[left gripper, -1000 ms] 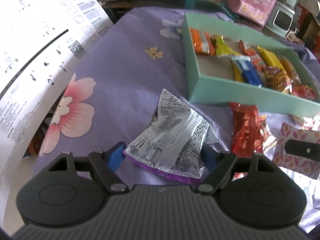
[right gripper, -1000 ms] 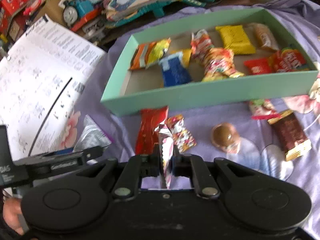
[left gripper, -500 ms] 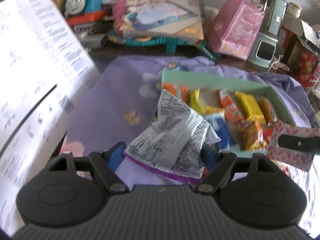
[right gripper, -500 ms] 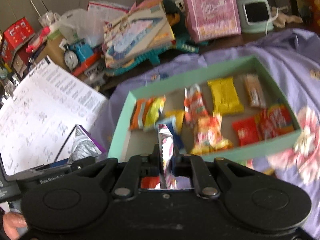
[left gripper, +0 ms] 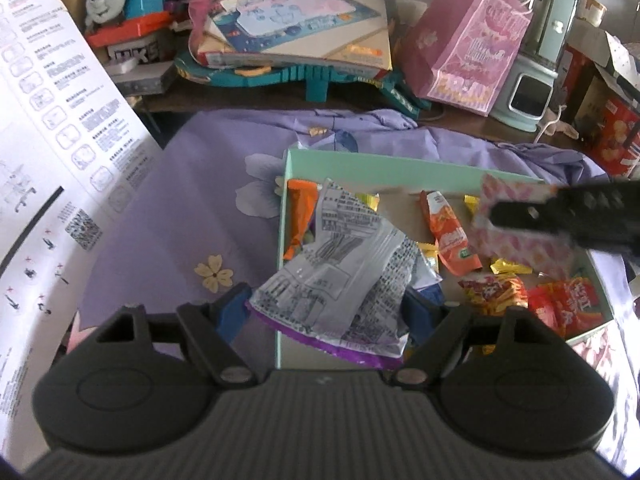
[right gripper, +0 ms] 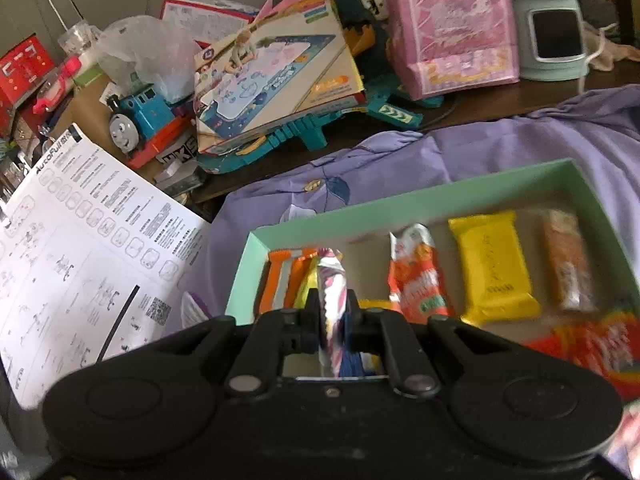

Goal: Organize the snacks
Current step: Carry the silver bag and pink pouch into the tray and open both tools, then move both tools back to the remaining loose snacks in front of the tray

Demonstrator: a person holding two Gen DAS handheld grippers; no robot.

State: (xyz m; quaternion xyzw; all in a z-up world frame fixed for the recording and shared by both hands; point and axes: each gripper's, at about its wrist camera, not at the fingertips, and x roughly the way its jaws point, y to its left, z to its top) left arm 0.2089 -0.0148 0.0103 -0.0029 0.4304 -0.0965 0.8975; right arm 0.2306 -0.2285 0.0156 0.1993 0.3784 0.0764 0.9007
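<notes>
My left gripper (left gripper: pixel 326 312) is shut on a silver snack bag with a purple edge (left gripper: pixel 340 276), held above the left end of the mint-green box (left gripper: pixel 384 168). In the right wrist view my right gripper (right gripper: pixel 333 312) is shut on a thin pink-and-white patterned packet (right gripper: pixel 332 280), seen edge-on, over the box's near left part (right gripper: pixel 400 204). That same pink packet (left gripper: pixel 516 220) shows in the left wrist view, clamped by the right gripper's black finger (left gripper: pixel 560 208). Inside the box lie several snacks: an orange packet (right gripper: pixel 418 280), a yellow bar (right gripper: pixel 492 264) and red packets (left gripper: pixel 568 304).
A purple flowered cloth (left gripper: pixel 192 216) covers the table. A large white printed sheet (right gripper: pixel 80 256) lies at the left. Behind stand a blue toy train (right gripper: pixel 136 116), a game box (right gripper: pixel 272 68), a pink gift bag (left gripper: pixel 468 48) and a pale green appliance (left gripper: pixel 536 60).
Both grippers rose and moved away from the loose snacks on the cloth to above the box, each keeping its packet. The box's inside now lies beneath them.
</notes>
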